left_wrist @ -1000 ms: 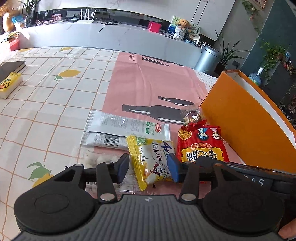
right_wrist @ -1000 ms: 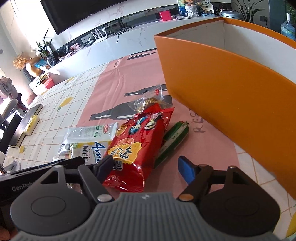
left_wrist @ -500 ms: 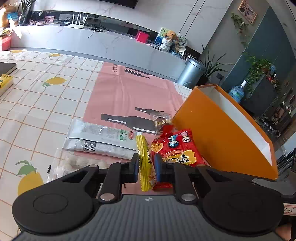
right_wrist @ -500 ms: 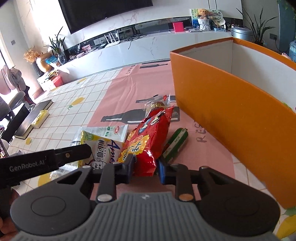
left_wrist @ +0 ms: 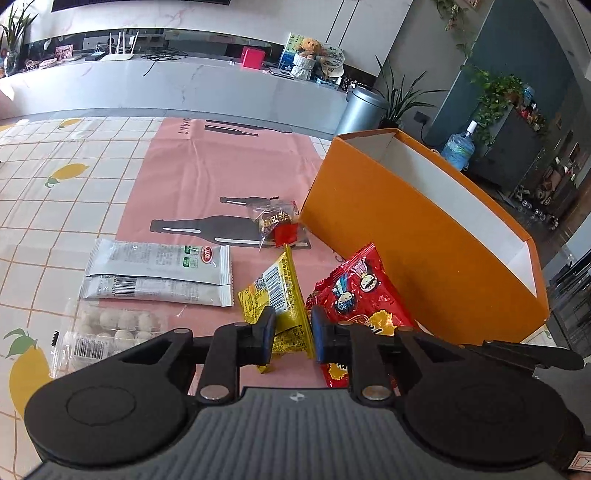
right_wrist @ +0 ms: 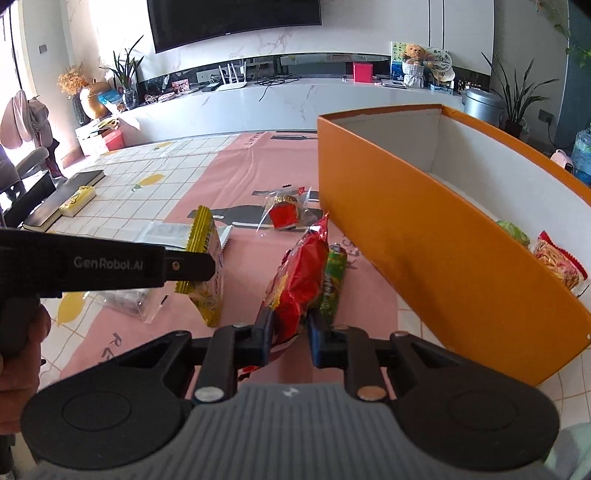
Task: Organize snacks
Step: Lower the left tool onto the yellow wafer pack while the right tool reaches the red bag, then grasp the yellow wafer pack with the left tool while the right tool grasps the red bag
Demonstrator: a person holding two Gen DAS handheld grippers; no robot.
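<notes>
Left gripper (left_wrist: pixel 291 332) pinches the yellow packet (left_wrist: pixel 280 295) at frame centre; right gripper (right_wrist: pixel 288 332) pinches the red bag (right_wrist: pixel 299 273) by its lower edge. Either limp pack may slip or snag the rim of the orange box (right_wrist: pixel 424 251) at right.

A pink mat (left_wrist: pixel 207 173) printed with dark bottle shapes lies on the lemon-patterned tablecloth (left_wrist: pixel 55 206). At the far left a black book (right_wrist: pixel 62 195) carries a small yellow box (right_wrist: pixel 78 199). Beyond the counter stand a steel bin (left_wrist: pixel 360 110), a teddy bear (left_wrist: pixel 308 48), a red box (right_wrist: pixel 362 71) and a wall television (right_wrist: pixel 236 18).
</notes>
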